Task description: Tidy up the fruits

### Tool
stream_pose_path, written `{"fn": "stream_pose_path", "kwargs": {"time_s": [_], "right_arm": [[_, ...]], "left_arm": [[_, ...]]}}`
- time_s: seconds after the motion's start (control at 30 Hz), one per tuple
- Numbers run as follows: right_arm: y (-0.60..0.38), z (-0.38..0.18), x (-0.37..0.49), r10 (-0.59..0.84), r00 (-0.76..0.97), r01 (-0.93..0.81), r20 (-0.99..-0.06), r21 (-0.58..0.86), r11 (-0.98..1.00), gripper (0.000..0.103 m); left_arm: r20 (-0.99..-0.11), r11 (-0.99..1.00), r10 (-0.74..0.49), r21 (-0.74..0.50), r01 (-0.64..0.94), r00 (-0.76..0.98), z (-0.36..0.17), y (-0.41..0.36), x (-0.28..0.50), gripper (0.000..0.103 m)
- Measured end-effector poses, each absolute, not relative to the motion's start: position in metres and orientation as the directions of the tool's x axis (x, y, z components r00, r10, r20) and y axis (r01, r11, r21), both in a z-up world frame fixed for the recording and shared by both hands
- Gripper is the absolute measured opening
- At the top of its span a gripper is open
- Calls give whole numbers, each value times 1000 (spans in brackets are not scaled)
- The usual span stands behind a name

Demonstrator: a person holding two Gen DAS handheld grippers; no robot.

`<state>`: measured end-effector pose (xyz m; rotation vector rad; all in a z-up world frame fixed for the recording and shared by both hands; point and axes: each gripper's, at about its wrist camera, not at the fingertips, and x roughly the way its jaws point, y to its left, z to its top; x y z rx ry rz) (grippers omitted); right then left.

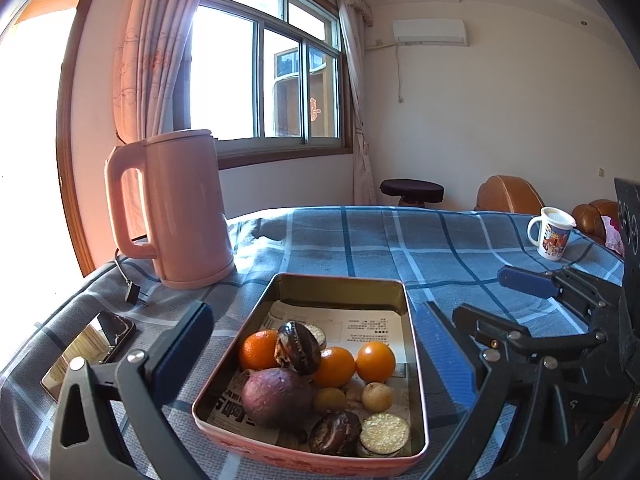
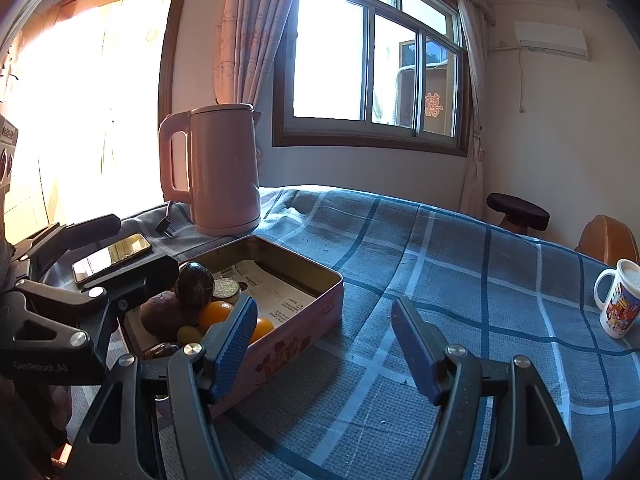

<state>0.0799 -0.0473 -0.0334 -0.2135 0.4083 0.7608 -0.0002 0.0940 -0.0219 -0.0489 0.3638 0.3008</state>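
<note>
A pink tin (image 1: 416,360) lined with newspaper holds the fruit: three oranges (image 1: 334,366), a purple passion fruit (image 1: 276,398), two dark wrinkled fruits (image 1: 298,346), two small yellowish fruits (image 1: 377,396) and two round foil-topped discs (image 1: 384,434). My left gripper (image 1: 312,320) is open at full width, one finger on each side of the tin, with its pads clear of the walls. My right gripper (image 2: 324,320) is open over the checked cloth just right of the tin (image 2: 304,344), with nothing between its fingers. It also shows in the left wrist view, right gripper (image 1: 504,300).
A pink kettle (image 1: 180,212) stands behind the tin at the left, its plug (image 1: 132,292) lying on the cloth. A phone (image 1: 88,352) lies left of the tin. A printed mug (image 2: 618,300) stands at the far right. A stool and brown chairs stand beyond the table.
</note>
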Motion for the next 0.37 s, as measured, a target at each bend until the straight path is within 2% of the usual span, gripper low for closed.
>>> {"fn": "stream_pose_path", "kwargs": {"time_s": [0.37], "right_arm": [[-57,-33,80,611,663,-694,-432,-48,718,71]], "left_arm": [[-353,961,264,17,-276,898,-22,89,-1,103]]}}
